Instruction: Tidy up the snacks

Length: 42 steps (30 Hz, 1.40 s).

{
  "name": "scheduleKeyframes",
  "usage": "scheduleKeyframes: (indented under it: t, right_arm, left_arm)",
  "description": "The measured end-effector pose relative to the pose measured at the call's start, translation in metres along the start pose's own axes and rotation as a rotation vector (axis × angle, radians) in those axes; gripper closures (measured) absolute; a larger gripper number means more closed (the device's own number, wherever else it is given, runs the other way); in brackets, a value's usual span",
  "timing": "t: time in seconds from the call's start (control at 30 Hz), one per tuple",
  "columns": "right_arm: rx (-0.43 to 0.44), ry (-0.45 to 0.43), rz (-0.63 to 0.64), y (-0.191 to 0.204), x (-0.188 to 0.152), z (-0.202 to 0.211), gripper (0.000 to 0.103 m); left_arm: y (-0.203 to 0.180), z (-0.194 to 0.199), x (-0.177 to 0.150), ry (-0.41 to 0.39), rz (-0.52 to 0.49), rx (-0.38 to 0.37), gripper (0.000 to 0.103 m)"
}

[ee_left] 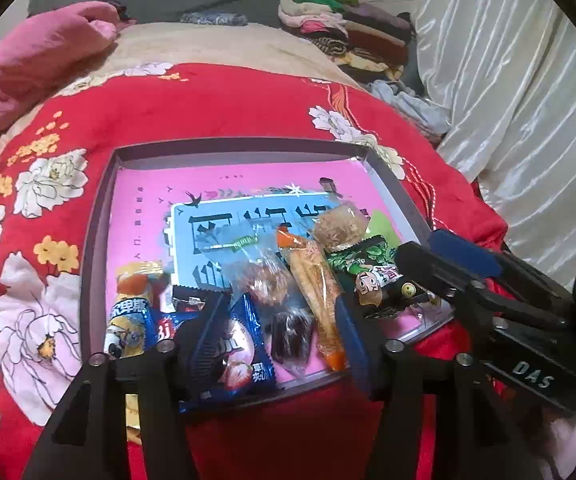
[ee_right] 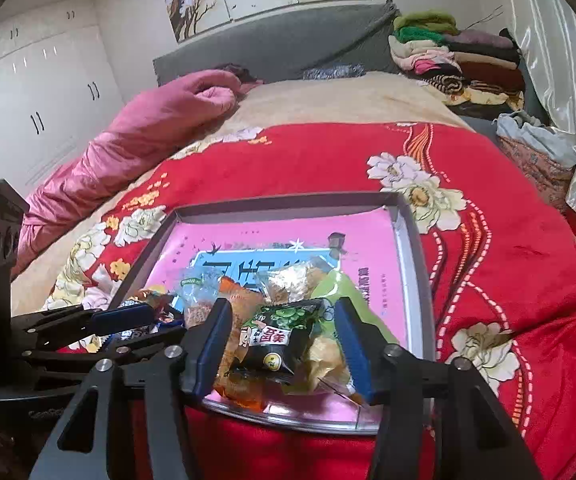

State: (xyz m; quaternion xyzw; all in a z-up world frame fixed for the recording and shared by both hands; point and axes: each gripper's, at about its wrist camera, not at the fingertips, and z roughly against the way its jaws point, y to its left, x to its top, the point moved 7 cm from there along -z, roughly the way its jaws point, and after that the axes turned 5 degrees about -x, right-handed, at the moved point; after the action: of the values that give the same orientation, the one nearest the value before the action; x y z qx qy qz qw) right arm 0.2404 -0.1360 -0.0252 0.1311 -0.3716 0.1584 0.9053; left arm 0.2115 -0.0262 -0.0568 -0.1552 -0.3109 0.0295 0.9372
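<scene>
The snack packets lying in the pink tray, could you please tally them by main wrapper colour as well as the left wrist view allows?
Blue packets: 2
Orange packets: 1
Green-and-black packets: 1
Clear-wrapped pieces: 3
Black-edged packets: 1, mostly hidden
Total: 8 in the tray; overlaps may hide more.

Blanket (ee_left: 227, 108): bright red, white and yellow flowers.
Tray (ee_left: 99, 216): grey rim, pink floor, pale blue panel with dark lettering.
Green packet (ee_right: 277, 334): black and green, cartoon face.
Blue packet (ee_left: 235, 344): blue, strawberry picture.
Pillow (ee_right: 143, 136): pink.
Curtain (ee_left: 508, 80): shiny white.
</scene>
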Motion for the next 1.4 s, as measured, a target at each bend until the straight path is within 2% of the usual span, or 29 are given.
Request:
scheduleKeyframes:
  t: [0.1,0.27,0.33,0.5,0.63,0.9,1.07,1.23,1.4]
  right_arm:
    - [-0.010,-0.021,-0.004,-0.002,0.001,0.011,0.041]
    - [-0.032,-0.051,0.008,-0.002,0.005,0.029,0.038]
    - [-0.036,-0.063,0.013,-0.001,0.005,0.036,0.032]
    - [-0.041,-0.092,0.026,0.006,0.007,0.059,0.028]
    - [-0.035,-0.116,0.036,0.013,0.005,0.079,0.016]
    - [-0.076,-0.160,0.087,0.030,-0.015,0.113,0.002]
    - [-0.063,-0.132,0.054,0.034,-0.036,0.123,0.002]
    - [-0.125,-0.128,0.075,0.035,-0.058,0.131,0.001]
    - [-0.134,-0.086,0.067,0.032,-0.086,0.129,0.001]
  left_arm:
    - [-0.001,0.005,-0.001,-0.004,-0.002,0.007,0.038]
    - [-0.004,0.022,0.003,-0.042,-0.010,0.011,0.028]
    - [-0.005,0.030,0.005,-0.061,-0.011,0.014,0.026]
    - [-0.005,0.051,0.003,-0.088,-0.006,0.037,0.024]
    - [0.000,0.070,-0.010,-0.097,0.026,0.057,0.023]
    - [-0.004,0.101,-0.048,-0.108,0.046,0.119,0.022]
    - [-0.011,0.115,-0.062,-0.108,0.039,0.133,0.022]
    - [-0.010,0.123,-0.079,-0.089,0.040,0.176,0.022]
    - [-0.006,0.123,-0.098,-0.048,0.048,0.201,0.022]
